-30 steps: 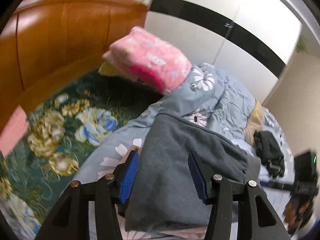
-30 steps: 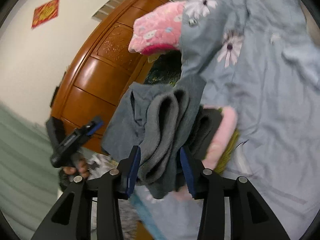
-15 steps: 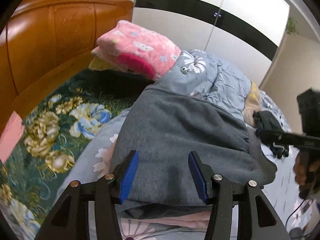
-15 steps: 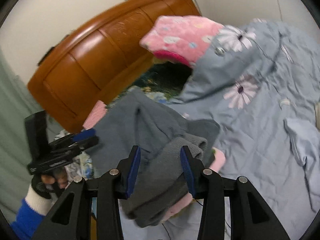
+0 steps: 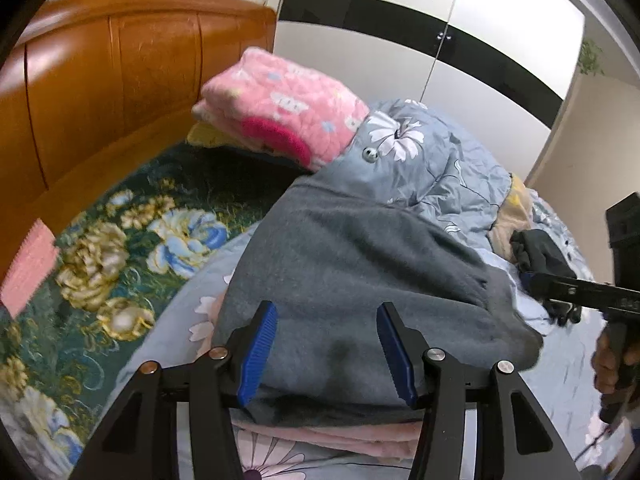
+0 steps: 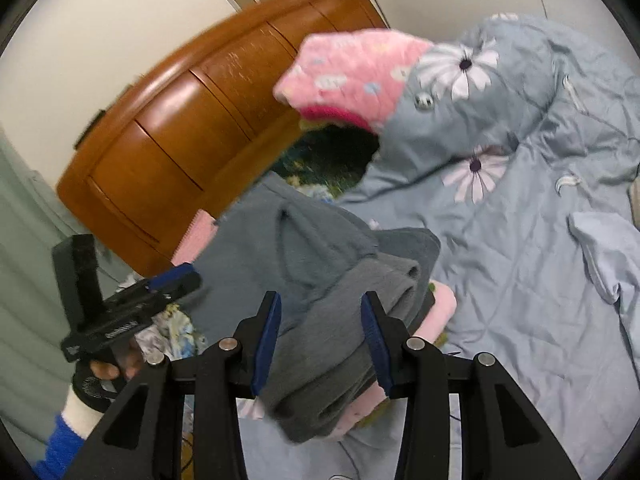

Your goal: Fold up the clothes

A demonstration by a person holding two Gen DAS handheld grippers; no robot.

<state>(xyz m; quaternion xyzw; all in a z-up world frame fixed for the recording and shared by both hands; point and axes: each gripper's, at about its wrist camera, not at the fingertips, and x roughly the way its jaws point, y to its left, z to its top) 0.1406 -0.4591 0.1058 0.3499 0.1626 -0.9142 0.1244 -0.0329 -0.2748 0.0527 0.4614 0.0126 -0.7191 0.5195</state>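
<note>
Grey garment (image 5: 360,280) lowered onto pink pile (image 5: 320,436) (fold apparently finished) | left tongs (image 5: 326,354) wide | right tongs (image 6: 320,340) wide, released.

Wooden headboard (image 5: 120,92); white wardrobe (image 5: 400,68) behind.

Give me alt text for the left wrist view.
An open hand-held gripper hovers over a folded grey garment on a blue floral duvet. Behind lie a pink quilt and wooden headboard.
</note>
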